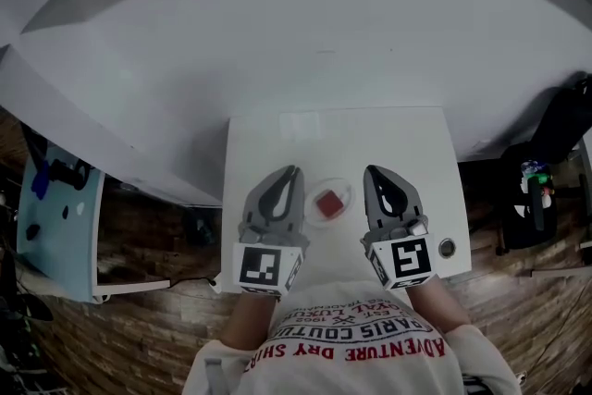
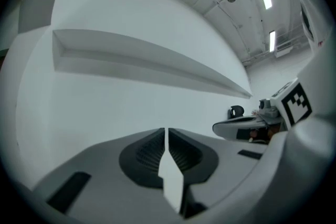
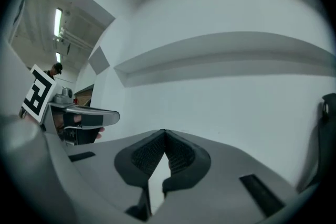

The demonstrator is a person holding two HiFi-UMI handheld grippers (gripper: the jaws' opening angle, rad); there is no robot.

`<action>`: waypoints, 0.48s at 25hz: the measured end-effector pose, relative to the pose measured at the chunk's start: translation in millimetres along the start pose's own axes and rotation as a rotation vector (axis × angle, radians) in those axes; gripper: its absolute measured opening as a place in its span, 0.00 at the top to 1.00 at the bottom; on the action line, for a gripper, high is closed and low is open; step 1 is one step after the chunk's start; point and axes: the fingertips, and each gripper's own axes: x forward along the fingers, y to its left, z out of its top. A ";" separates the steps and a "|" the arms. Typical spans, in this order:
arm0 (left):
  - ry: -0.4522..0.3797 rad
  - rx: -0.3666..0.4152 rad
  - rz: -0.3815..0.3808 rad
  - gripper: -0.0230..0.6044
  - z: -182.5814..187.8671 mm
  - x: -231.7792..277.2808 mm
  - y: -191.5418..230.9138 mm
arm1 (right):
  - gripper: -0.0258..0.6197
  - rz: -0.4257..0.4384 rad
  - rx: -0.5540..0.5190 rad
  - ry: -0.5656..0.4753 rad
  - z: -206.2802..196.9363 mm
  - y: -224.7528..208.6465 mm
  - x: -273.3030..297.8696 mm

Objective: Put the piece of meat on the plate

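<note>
A red piece of meat (image 1: 329, 203) lies on a small clear plate (image 1: 348, 191) near the front of the white table (image 1: 277, 143). My left gripper (image 1: 294, 171) is held in the air just left of the plate, shut and empty. My right gripper (image 1: 372, 171) is held just right of it, also shut with nothing between its pads. In the left gripper view the left gripper (image 2: 166, 131) points level at a white wall, and the right gripper (image 2: 247, 126) shows at the side. In the right gripper view the right gripper (image 3: 165, 132) faces the same wall. Neither gripper view shows the plate.
A small round metal thing (image 1: 447, 247) sits at the table's front right corner. A light blue side table (image 1: 55, 227) with dark items stands to the left. A black bag or chair (image 1: 546, 171) stands to the right. A white wall runs behind the table.
</note>
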 end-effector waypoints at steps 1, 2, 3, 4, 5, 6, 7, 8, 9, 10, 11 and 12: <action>-0.010 0.002 -0.001 0.93 3.5 0.2 -1.3 | 0.94 0.005 -0.014 -0.016 4.3 1.9 -1.4; -0.019 0.004 0.000 0.93 6.5 0.3 -2.6 | 0.94 0.009 -0.024 -0.027 7.3 3.2 -2.4; -0.026 0.006 0.001 0.93 8.8 0.3 -4.1 | 0.94 0.012 -0.027 -0.034 9.4 3.9 -3.4; -0.031 0.009 0.002 0.93 10.2 0.3 -5.8 | 0.94 0.014 -0.027 -0.038 10.7 4.4 -4.3; -0.032 0.011 0.001 0.93 10.6 0.2 -7.8 | 0.94 0.017 -0.026 -0.038 11.1 5.0 -5.3; -0.030 0.013 -0.001 0.93 10.1 0.1 -9.7 | 0.94 0.022 -0.024 -0.037 10.8 5.8 -6.0; -0.028 0.014 -0.003 0.93 9.2 0.1 -11.3 | 0.94 0.027 -0.022 -0.034 10.1 6.9 -6.3; -0.027 0.014 -0.005 0.93 8.2 0.2 -12.7 | 0.94 0.033 -0.020 -0.031 9.3 7.8 -6.4; -0.027 0.015 -0.007 0.93 7.4 0.3 -13.8 | 0.94 0.037 -0.016 -0.027 8.6 8.4 -6.5; -0.026 0.016 -0.009 0.93 6.6 0.5 -15.1 | 0.94 0.039 -0.013 -0.025 8.1 8.6 -6.9; -0.024 0.016 -0.010 0.93 5.9 0.4 -16.4 | 0.94 0.038 -0.010 -0.022 7.6 8.4 -7.5; -0.019 0.013 -0.011 0.93 5.3 0.2 -17.7 | 0.94 0.036 -0.006 -0.019 7.0 8.3 -8.2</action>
